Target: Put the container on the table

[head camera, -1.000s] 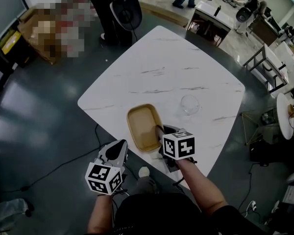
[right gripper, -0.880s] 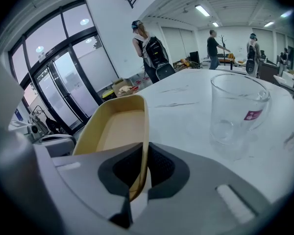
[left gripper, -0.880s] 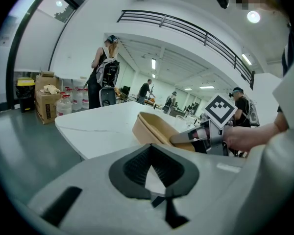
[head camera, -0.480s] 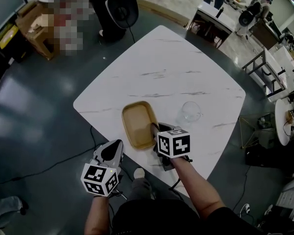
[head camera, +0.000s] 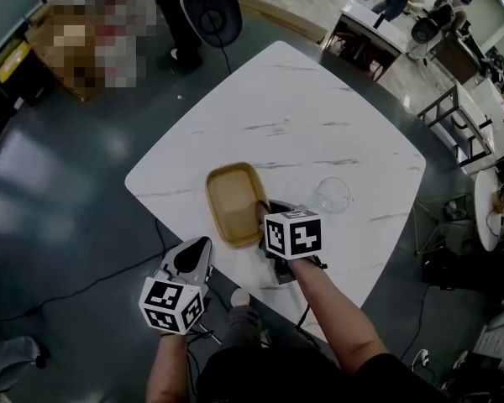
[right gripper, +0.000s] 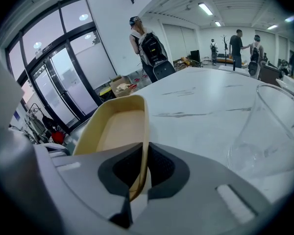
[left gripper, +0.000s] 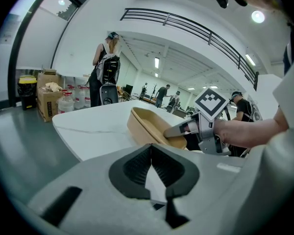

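In the head view, the tan container is over the white marble table, near the edge closest to the person. The right gripper holds it by the near rim. A clear glass bowl stands on the table just beside this gripper, on its right. The left gripper hangs off the table, below the edge, well apart from the container. In the left gripper view, its two jaws are closed together and nothing is between them. From there the container looks tilted, with the held end a little higher. Whether its far end touches the table, I cannot tell. In the right gripper view, the jaws are clamped on the thin rim of the container, one jaw inside and one outside, and the glass bowl is close at the right. I judge that the step in hand is the setting down. The next move asks to lower the held end until the bottom lies flat, then to open the jaws and draw back without pushing the glass bowl.
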Action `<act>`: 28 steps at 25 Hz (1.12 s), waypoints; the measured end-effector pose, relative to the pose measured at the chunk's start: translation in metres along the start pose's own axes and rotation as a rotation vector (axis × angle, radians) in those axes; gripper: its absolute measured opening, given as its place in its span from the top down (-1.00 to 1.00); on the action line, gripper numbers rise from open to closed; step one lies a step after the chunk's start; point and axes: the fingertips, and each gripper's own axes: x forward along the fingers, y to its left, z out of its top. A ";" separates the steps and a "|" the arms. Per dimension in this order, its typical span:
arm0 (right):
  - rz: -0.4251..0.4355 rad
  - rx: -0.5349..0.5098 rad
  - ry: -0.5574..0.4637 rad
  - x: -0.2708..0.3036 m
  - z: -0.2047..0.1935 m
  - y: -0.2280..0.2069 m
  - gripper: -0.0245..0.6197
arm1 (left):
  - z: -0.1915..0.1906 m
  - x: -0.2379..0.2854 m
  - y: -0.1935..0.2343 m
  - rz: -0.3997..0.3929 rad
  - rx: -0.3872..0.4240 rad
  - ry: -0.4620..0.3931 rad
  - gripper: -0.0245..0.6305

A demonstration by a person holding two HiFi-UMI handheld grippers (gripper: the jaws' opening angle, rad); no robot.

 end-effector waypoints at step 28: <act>-0.032 -0.037 -0.075 0.026 0.034 0.008 0.71 | 0.016 0.016 0.025 0.034 0.001 -0.035 0.92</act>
